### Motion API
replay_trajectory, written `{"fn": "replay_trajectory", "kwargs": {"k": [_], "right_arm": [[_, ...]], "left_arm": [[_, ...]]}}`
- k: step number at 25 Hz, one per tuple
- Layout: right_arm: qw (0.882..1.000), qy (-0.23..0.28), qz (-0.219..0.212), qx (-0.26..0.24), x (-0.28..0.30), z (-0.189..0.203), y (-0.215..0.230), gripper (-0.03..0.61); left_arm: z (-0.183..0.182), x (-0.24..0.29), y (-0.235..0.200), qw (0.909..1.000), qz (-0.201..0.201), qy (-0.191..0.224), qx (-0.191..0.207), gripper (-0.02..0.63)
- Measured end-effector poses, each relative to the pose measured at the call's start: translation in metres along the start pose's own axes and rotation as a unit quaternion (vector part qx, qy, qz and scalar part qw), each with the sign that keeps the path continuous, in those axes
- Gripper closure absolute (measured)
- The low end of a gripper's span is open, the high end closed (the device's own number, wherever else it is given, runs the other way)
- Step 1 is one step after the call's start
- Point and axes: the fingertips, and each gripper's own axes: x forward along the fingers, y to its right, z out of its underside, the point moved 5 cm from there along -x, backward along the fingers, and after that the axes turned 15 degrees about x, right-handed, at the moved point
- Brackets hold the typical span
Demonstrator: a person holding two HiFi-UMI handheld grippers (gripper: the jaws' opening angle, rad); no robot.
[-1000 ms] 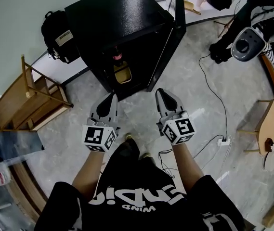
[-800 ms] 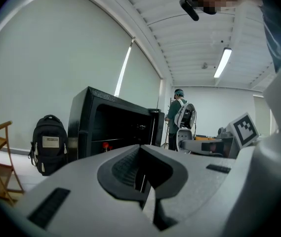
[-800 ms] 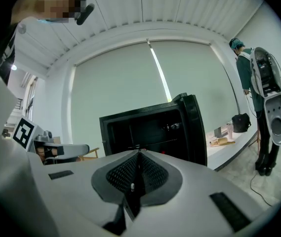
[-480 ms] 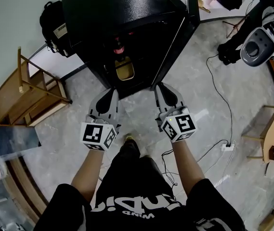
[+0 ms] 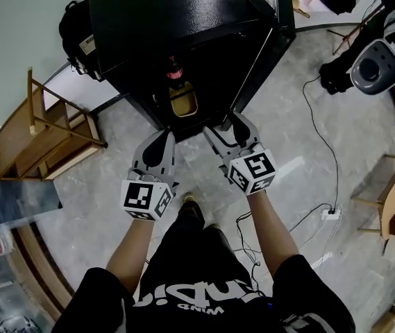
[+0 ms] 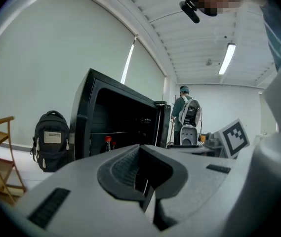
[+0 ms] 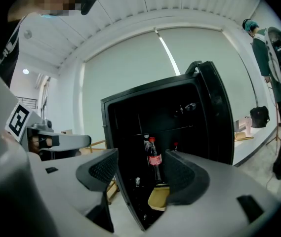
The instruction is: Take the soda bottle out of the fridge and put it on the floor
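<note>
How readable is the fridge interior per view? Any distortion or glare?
Head view: fisheye curves the floor; fridge interior near black, soda bottle barely visible. Right gripper view: soda bottle sharp against the dark, edges bowed. Left gripper view: hand-held gripper fills the foreground; ceiling lamp bright.

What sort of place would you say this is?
Probably an improvised lab or office room: a small black fridge stands open on the polished floor, a backpack sits against the wall, and a power strip trails cables.
</note>
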Motion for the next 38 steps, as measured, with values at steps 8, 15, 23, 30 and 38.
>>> {"fn": "replay_trajectory", "kwargs": {"k": [8,15,23,30,38], "right_arm": [[1.000,-0.016,-0.022,-0.002,0.080,0.016,0.024,0.284],[0.999,-0.043,-0.020,-0.023,0.161,0.049,0.045,0.285],[0.998,-0.054,0.010,-0.030,0.232,0.076,0.085,0.284],[0.997,-0.059,-0.005,-0.053,0.269,0.084,0.089,0.273],[0.999,-0.040,-0.002,-0.034,0.289,0.084,0.094,0.270]], "left_arm": [[0.016,0.005,-0.008,0.9998,-0.016,-0.012,-0.009,0.606],[0.032,0.008,-0.020,0.9992,-0.033,-0.015,-0.015,0.606],[0.064,0.007,-0.036,0.9984,-0.041,-0.033,-0.019,0.606],[0.085,0.007,-0.047,0.9975,-0.045,-0.046,-0.028,0.607],[0.094,0.008,-0.050,0.9977,-0.033,-0.052,-0.028,0.606]]}}
